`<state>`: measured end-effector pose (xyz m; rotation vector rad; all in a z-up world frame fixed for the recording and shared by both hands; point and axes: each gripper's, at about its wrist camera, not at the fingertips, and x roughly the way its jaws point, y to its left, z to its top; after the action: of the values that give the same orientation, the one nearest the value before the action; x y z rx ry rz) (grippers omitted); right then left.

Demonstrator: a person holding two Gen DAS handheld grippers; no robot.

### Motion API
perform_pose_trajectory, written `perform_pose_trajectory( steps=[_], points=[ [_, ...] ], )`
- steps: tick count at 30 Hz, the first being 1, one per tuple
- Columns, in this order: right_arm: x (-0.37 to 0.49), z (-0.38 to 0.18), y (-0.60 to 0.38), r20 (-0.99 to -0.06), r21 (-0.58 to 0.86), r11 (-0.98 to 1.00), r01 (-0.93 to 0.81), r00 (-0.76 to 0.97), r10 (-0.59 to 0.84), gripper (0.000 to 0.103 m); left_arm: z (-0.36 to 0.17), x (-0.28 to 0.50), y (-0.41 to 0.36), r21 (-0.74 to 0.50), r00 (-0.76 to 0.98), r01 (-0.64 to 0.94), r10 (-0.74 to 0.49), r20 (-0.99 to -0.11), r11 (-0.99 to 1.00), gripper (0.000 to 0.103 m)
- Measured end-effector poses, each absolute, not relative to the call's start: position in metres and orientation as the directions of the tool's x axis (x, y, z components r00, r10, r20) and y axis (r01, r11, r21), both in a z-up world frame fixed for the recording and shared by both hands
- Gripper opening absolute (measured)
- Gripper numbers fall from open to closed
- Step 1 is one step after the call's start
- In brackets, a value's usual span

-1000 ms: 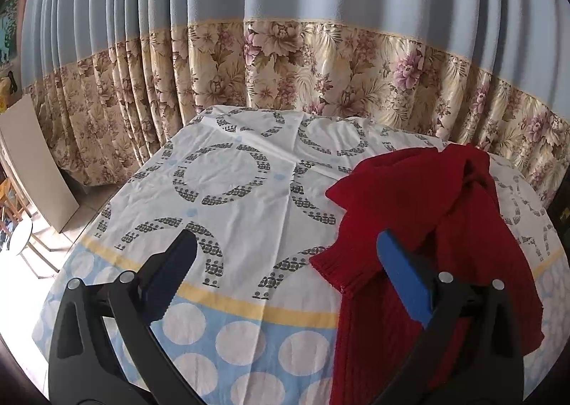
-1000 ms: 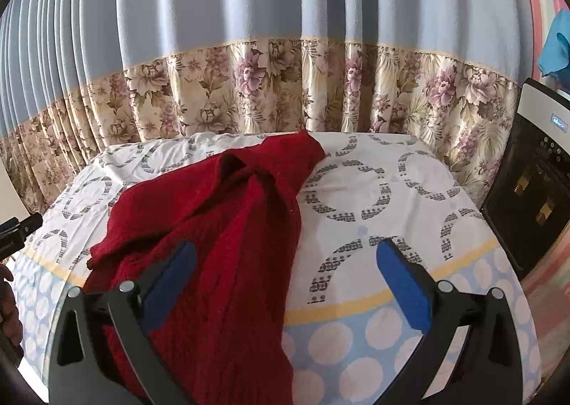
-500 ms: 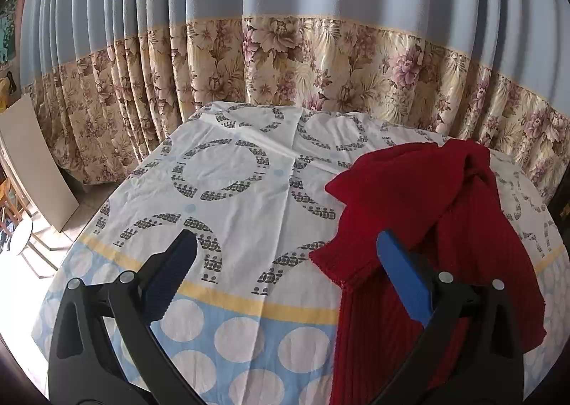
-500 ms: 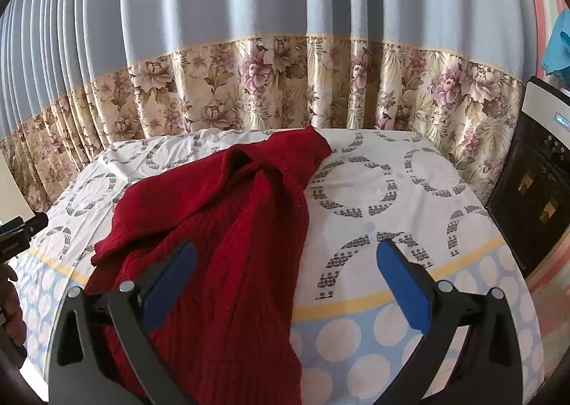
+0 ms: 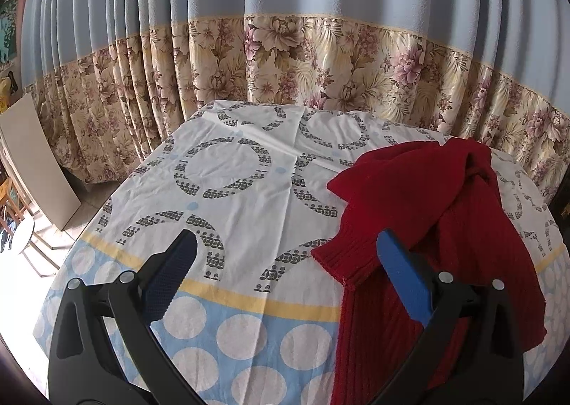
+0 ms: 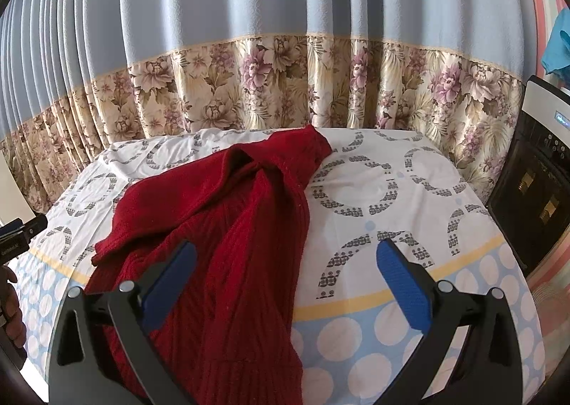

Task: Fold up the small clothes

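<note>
A dark red knit sweater [image 5: 434, 212] lies crumpled on the table's patterned cloth [image 5: 231, 169], at the right in the left wrist view. It lies left of centre in the right wrist view [image 6: 242, 219]. My left gripper [image 5: 285, 255] is open and empty above the near edge, its right finger over the sweater's cuff. My right gripper [image 6: 285, 262] is open and empty, its left finger over the sweater's body. The tip of the left gripper shows at the left edge of the right wrist view [image 6: 17, 237].
A blue curtain with a floral band [image 5: 320, 70] hangs close behind the table. A dark appliance [image 6: 534, 191] stands at the right. A pale board [image 5: 35, 162] and a small stool [image 5: 21, 237] stand on the floor at the left.
Both grippers have drawn back and risen a little, so the table and sweater sit slightly lower and farther in both views. The sweater has not moved. Both grippers stay open.
</note>
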<state>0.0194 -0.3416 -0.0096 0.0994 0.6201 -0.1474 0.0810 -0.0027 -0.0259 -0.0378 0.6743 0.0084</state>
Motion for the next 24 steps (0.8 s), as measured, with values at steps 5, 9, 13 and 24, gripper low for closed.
perform_pose_trajectory(
  steps=[5, 9, 13, 24],
  points=[
    [0.0197, -0.0090, -0.3421, -0.585, 0.050, 0.984, 0.169, 0.804, -0.108, 0.101, -0.0249, 0.0806, -0.0031, -0.033, 0.780, -0.021, -0.004, -0.625, 0.999, 0.100],
    [0.0194, -0.0081, -0.3411, -0.583, 0.047, 0.984, 0.169, 0.805, -0.111, 0.101, -0.0246, 0.0801, -0.0039, -0.032, 0.781, -0.024, -0.001, -0.625, 0.999, 0.100],
    [0.0200, -0.0081, -0.3416, -0.585, 0.044, 0.984, 0.172, 0.803, -0.114, 0.101, -0.0240, 0.0800, -0.0041, -0.037, 0.781, -0.025, -0.004, -0.625, 0.999, 0.100],
    [0.0176, -0.0071, -0.3460, -0.587, 0.037, 0.983, 0.182, 0.800, -0.126, 0.101, -0.0222, 0.0803, -0.0034, -0.032, 0.783, -0.023, -0.002, -0.622, 0.999, 0.100]
  ],
)
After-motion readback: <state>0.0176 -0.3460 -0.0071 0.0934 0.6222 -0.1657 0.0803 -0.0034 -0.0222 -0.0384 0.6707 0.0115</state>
